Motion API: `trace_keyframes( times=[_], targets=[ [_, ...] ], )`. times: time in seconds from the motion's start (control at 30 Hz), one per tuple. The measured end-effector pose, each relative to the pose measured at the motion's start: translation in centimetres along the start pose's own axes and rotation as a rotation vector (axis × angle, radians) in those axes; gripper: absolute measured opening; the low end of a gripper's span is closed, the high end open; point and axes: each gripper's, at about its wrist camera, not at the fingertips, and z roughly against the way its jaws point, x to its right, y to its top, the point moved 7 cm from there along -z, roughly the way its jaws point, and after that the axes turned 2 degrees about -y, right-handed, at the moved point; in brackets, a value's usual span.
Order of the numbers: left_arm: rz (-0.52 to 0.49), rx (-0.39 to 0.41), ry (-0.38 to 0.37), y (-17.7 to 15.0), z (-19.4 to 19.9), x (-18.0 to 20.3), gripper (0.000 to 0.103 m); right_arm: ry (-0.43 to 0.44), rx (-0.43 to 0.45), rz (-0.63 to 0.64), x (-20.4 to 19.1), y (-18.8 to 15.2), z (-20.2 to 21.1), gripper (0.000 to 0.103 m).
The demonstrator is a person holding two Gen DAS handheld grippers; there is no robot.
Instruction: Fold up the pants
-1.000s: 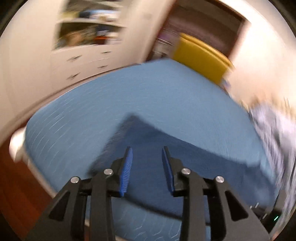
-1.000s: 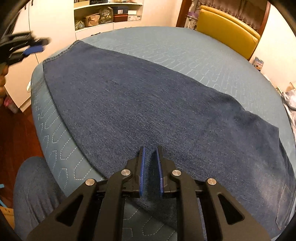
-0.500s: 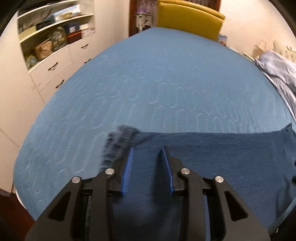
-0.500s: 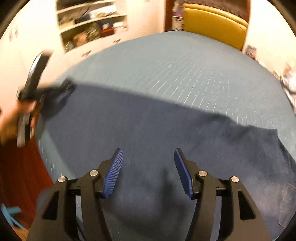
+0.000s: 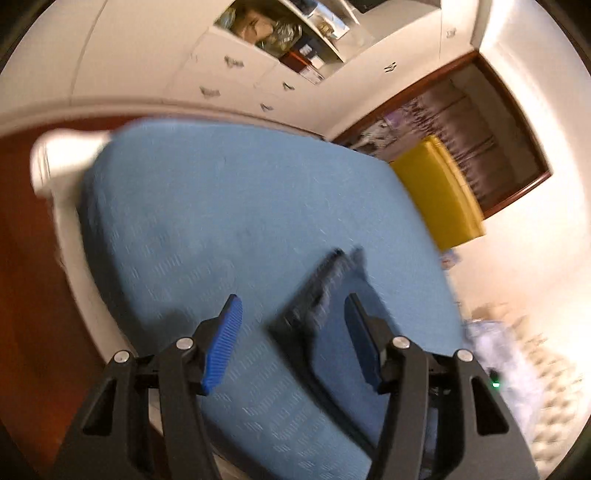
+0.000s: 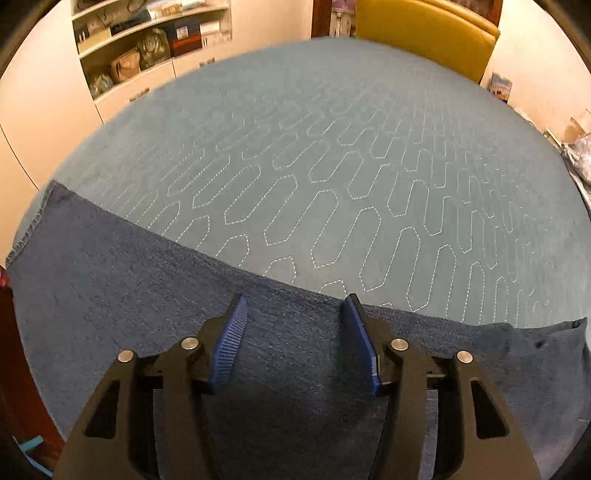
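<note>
Flanking bed (image 6: 332, 129): yellow headboard (image 6: 424, 33), shelves (image 6: 147, 33)

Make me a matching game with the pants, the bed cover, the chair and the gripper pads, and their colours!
Things:
1. pants
2. bed cover
3. chair
4. gripper pads

Colours:
A. yellow
B. bright blue with ridges
C. dark blue denim
D. light blue-green with white stitching

Pairs: 1-C, 2-D, 3-A, 4-B

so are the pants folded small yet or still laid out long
Laid out long: the pants stretch as one flat band across the bed.
</note>
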Motion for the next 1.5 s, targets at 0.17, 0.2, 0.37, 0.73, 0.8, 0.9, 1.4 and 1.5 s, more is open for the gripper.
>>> trace_keyframes(
  times=[0.17,0.2,0.37,0.73,0.8,0.9,1.4,1.5],
  targets=[
    [0.175,-0.092,-0.140,-4.1,-0.6,0.2,0.056,-0.028,-0.023,0.016,-0.5,0.2,0.0,0.053],
    [0.197,-0.094,-0.147,-4.4,-0.7,0.0,0.056,-0.037,-0.024,0.018,-0.7,0.6,0.1,0.051],
    [0.304,-0.107,-0.208,-4.6,-1.5,-1.5,0.055,0.053,0.052,0.103,-6.5,4.0,3.6,0.046],
    [0.386,-0.117,-0.292,-5.0,-2.2,-1.2,0.050,0.211,-0.137,0.236,-20.3,5.5,-1.4,0.041],
    [0.385,-0.123,-0.279,-5.1,-2.5,-1.2,0.048,0.196,-0.120,0.249,-20.6,5.5,-1.8,0.041],
    [0.421,-0.123,-0.286,-4.6,-3.2,-1.5,0.042,0.177,-0.107,0.283,-21.1,5.5,-1.8,0.041],
    [-0.021,-0.077,-0.008,-4.6,-2.1,1.4,0.008,0.272,-0.128,0.242,-19.5,5.1,-1.4,0.053],
    [-0.260,-0.012,0.100,-5.2,-0.8,4.8,0.007,0.333,-0.157,0.105,-17.7,6.6,-0.5,0.074]
  ],
)
